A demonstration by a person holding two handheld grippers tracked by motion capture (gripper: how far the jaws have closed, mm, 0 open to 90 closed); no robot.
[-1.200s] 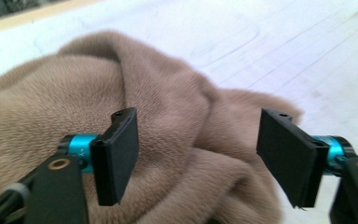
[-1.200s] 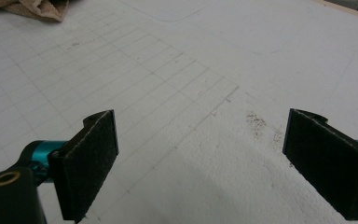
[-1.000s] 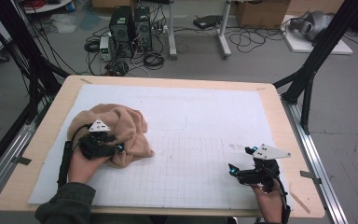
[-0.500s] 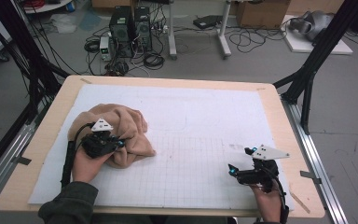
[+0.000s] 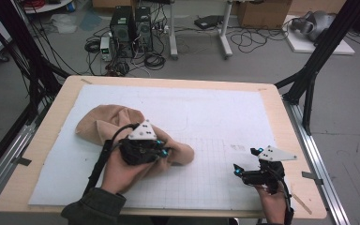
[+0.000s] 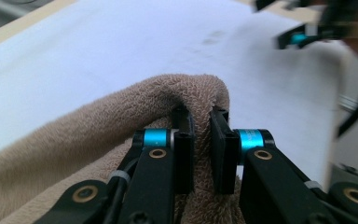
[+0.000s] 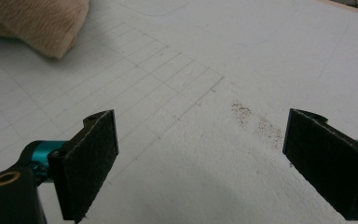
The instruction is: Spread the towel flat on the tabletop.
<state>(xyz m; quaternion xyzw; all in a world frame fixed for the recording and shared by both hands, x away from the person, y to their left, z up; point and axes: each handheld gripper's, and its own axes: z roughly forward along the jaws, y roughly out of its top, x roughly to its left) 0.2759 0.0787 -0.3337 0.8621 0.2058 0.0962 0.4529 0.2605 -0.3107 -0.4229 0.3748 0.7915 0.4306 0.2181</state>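
Two jaws of the left gripper [image 6: 201, 135] are clenched on a raised fold of the tan towel [image 5: 105, 124], which lies bunched on the desk's [image 5: 37, 154] left half. Right gripper [image 5: 243, 172] hovers released near the right front corner, well apart from the towel.

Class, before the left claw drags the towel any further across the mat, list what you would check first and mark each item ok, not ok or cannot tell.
1. Left claw pinches a fold of the towel: ok.
2. Jaws have just closed, cloth between them: ok.
3. Right claw open and holding nothing: ok.
4. Right claw apart from the towel: ok.
5. Mat ahead free of obstacles: ok.
6. Grip firm enough to hold: cannot tell.
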